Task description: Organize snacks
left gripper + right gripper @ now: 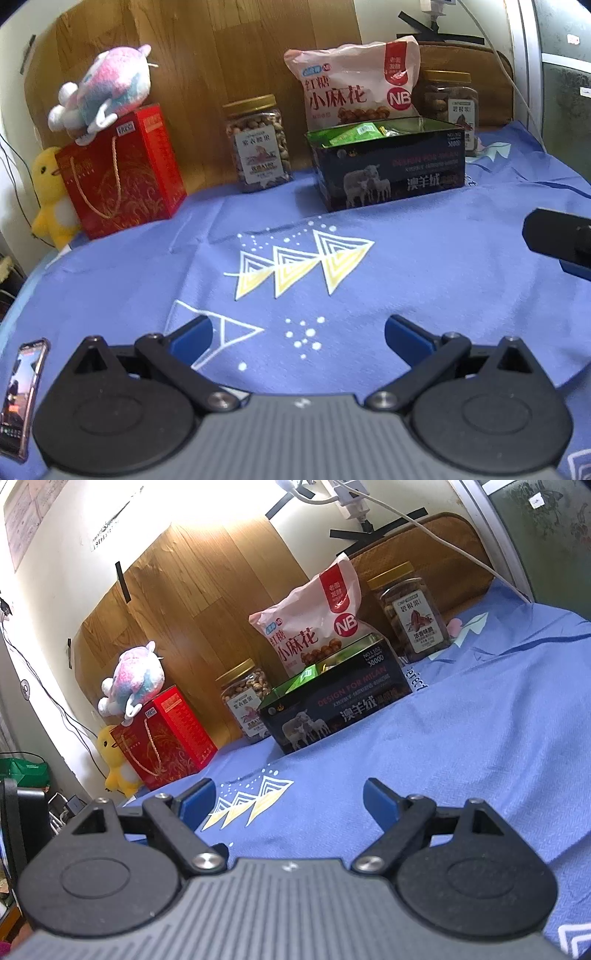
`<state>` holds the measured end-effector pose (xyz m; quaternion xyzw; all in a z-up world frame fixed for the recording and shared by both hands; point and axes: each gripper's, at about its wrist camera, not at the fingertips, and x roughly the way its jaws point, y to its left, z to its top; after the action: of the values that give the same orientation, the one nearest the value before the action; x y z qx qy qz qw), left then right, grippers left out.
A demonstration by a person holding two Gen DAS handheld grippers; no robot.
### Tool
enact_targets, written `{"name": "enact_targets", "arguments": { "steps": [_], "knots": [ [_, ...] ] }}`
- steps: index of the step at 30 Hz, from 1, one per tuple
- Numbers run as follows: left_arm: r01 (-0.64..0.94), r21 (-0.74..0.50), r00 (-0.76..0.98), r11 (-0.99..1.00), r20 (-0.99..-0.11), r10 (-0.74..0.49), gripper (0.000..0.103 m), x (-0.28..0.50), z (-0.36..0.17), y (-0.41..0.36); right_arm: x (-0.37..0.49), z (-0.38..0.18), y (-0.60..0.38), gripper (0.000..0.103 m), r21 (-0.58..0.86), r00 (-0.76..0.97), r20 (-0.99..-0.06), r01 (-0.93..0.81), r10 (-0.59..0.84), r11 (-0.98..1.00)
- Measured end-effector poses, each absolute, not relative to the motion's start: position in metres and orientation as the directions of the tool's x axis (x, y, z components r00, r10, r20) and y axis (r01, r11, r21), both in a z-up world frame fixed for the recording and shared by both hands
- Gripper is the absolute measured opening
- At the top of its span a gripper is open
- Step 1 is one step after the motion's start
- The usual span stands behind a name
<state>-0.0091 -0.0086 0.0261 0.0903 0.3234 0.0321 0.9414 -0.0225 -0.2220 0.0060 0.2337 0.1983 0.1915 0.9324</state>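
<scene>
A black box with a sheep picture [391,166] [336,705] stands at the back of the blue cloth and holds green snack packets [354,133]. A pink snack bag [354,85] [314,624] leans behind it. A nut jar [258,144] [243,701] stands to its left and another jar [452,103] [410,613] to its right. My left gripper [298,334] is open and empty over the cloth, well in front of the box. My right gripper [288,799] is open and empty too; part of it shows at the right edge of the left wrist view [561,240].
A red gift box [122,170] [166,734] with a plush toy [107,85] on top stands at the back left, a yellow duck plush [50,192] beside it. A phone [20,398] lies on the cloth at front left. A wooden board [221,55] backs the table.
</scene>
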Motion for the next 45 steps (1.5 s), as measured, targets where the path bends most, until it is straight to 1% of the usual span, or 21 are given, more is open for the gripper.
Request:
{"name": "enact_targets", "arguments": {
  "steps": [7, 13, 17, 26, 45],
  "knots": [
    [-0.039, 0.238, 0.815, 0.971, -0.554, 0.168, 0.103, -0.013, 0.029, -0.008, -0.023, 0.006, -0.222, 0.089, 0.511, 0.85, -0.278, -0.263, 0.447, 0.818],
    [-0.104, 0.3, 0.816, 0.948, -0.519, 0.254, 0.103, -0.012, 0.028, -0.007, -0.023, 0.008, -0.221, 0.089, 0.511, 0.853, -0.272, -0.263, 0.445, 0.818],
    [-0.1, 0.299, 0.807, 0.949, -0.534, 0.254, 0.103, -0.01, 0.027, -0.005, -0.023, 0.007, -0.222, 0.089, 0.513, 0.851, -0.275, -0.264, 0.447, 0.817],
    [-0.086, 0.338, 0.802, 0.937, -0.534, 0.267, 0.103, -0.01, 0.021, -0.01, -0.022, 0.005, -0.223, 0.089, 0.515, 0.851, -0.279, -0.259, 0.445, 0.817],
    [-0.034, 0.348, 0.793, 0.937, -0.561, 0.237, 0.103, -0.007, 0.015, -0.015, -0.018, -0.001, -0.223, 0.089, 0.527, 0.845, -0.296, -0.245, 0.446, 0.814]
  ]
}}
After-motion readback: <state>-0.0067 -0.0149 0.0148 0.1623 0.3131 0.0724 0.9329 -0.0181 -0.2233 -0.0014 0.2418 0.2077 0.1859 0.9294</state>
